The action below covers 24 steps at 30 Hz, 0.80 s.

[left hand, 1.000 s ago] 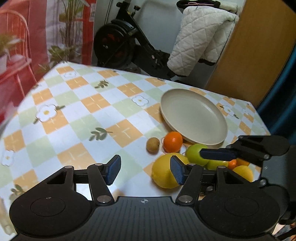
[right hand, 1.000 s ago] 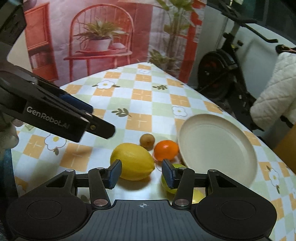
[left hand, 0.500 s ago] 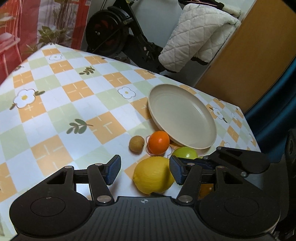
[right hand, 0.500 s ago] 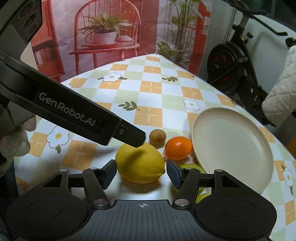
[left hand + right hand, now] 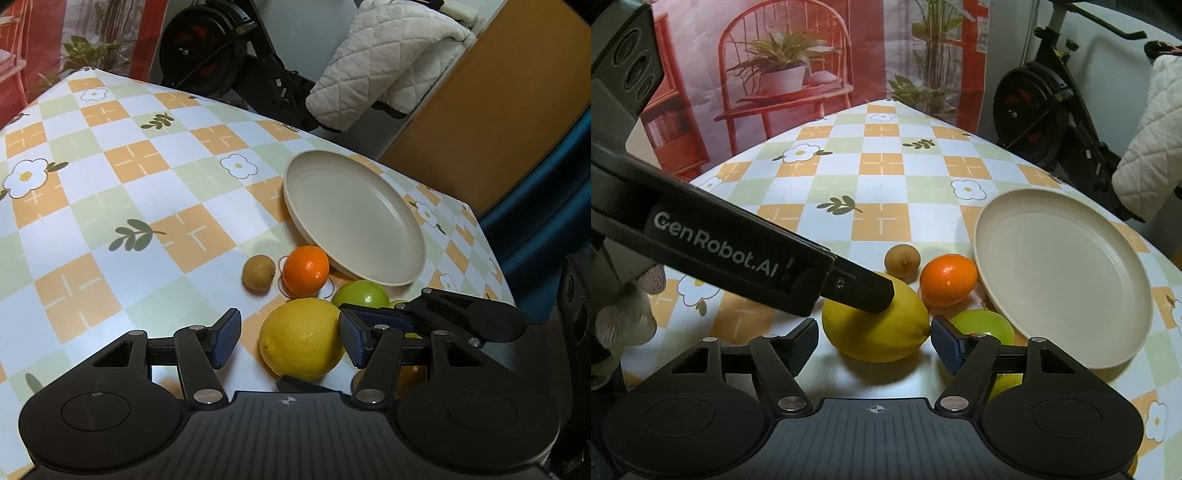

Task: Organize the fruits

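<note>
You have brought both grippers lower and nearer the big yellow lemon [image 5: 301, 338]; your left gripper [image 5: 289, 339] now straddles it; your right gripper [image 5: 873, 341] is opening around it, pads not touching.

left gripper [image 5: 288, 339]: angled down, jaws apart, pads gripping nothing | right gripper [image 5: 873, 341]: angled down beside it (nearly touching), jaws opening, nothing pressed
</note>
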Available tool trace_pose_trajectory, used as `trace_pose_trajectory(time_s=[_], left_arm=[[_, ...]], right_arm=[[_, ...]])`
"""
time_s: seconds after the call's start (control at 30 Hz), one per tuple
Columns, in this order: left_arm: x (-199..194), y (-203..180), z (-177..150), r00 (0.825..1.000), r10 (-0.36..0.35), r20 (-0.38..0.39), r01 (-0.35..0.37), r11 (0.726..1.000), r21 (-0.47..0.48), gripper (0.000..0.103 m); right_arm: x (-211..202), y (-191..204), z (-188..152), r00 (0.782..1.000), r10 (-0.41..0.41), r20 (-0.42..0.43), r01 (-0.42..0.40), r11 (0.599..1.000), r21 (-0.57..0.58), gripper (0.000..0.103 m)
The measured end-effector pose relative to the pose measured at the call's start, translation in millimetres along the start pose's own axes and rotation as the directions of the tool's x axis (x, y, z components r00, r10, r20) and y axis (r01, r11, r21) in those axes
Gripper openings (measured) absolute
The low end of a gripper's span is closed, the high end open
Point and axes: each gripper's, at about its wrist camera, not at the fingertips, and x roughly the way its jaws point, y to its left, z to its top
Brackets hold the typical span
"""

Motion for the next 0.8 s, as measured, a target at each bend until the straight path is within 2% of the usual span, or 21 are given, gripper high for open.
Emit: trace_pose_trajectory(time_s=[0.37, 0.6, 0.8], left_arm=[[11, -7, -11, 0.999, -0.032, -0.039, 0.032, 0.999, 0.005, 0.060], [7, -10, -14, 0.999, -0.029, -0.018, 0.029, 1.000, 0.007, 0.057], [-6, -19, -8, 0.999, -0.029, 0.016, 0.029, 0.999, 0.042, 0.057]], right_arm=[[0, -4, -5, 1.000, -0.008, 0.017, 0.007, 0.997, 0.080, 0.062], [-4, -4, -10, 0.999, -0.011, 0.041, 0.006, 0.992, 0.130, 0.062], [-18, -1, -6, 0.996, -0.034, 0.087, 0.023, 0.993, 0.119, 0.062]])
